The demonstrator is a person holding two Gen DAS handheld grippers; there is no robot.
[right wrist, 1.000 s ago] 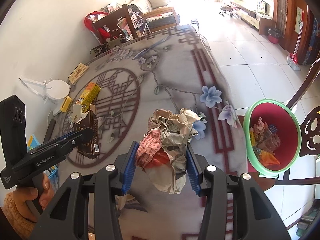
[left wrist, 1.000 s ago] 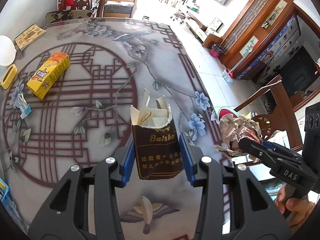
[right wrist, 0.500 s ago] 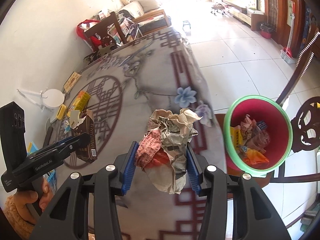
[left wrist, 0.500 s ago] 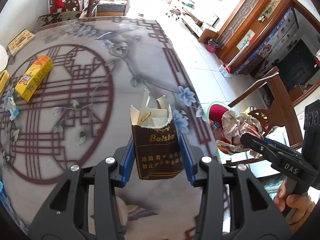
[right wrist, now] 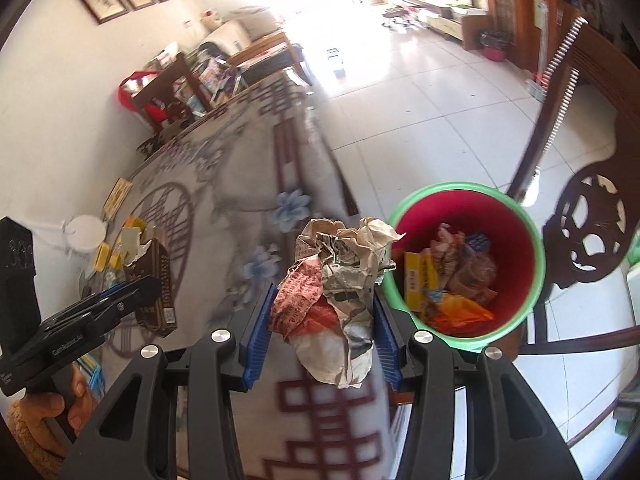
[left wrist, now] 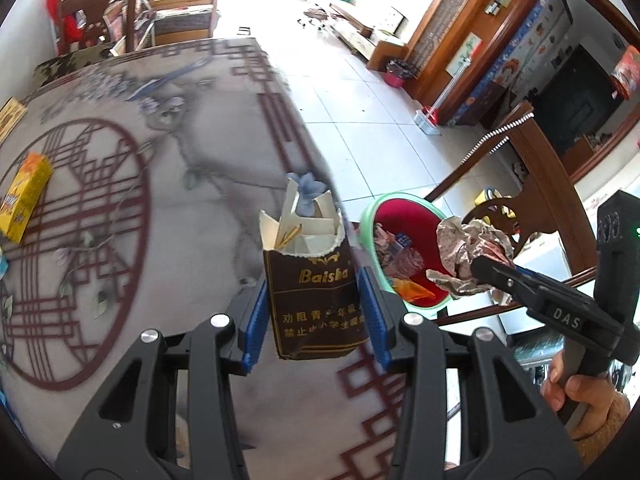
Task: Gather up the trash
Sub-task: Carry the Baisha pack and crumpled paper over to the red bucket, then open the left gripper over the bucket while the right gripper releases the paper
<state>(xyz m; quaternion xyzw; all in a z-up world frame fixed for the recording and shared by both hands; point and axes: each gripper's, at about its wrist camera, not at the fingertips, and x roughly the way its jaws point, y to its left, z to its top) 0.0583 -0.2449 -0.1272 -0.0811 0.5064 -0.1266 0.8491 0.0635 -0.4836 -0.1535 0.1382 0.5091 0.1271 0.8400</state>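
L gripper (left wrist: 314, 312) pinches a brown cigarette pack (left wrist: 316, 300) btwn its blue pads, held upright above the table (left wrist: 200, 200); pack reads "Baisha" in gold w/ gold Chinese text lower down, top torn open w/ ragged white paper flaps and a thin gold strip sticking out. R gripper (right wrist: 322, 320) is clamped on a crumpled paper wad (right wrist: 340, 296): creased newsprint, a pinkish-red printed sheet on its left side, an orange-red patch and a plain white bit hanging below the pads. Wad sits over the table edge, just left of the trash bin (right wrist: 516, 204) as seen from the R gripper. Bin has a green rim, red inside, and holds yellow, orange and pinkish wrappers plus something small and blue. From the L gripper, bin is ahead and to the right, beyond the table edge, w/ the wad hanging at its right rim. Far left of the L gripper a yellow box (left wrist: 24, 196) lies flat on the patterned tablecloth. A dark wooden chair (right wrist: 588, 236) stands right of the bin.
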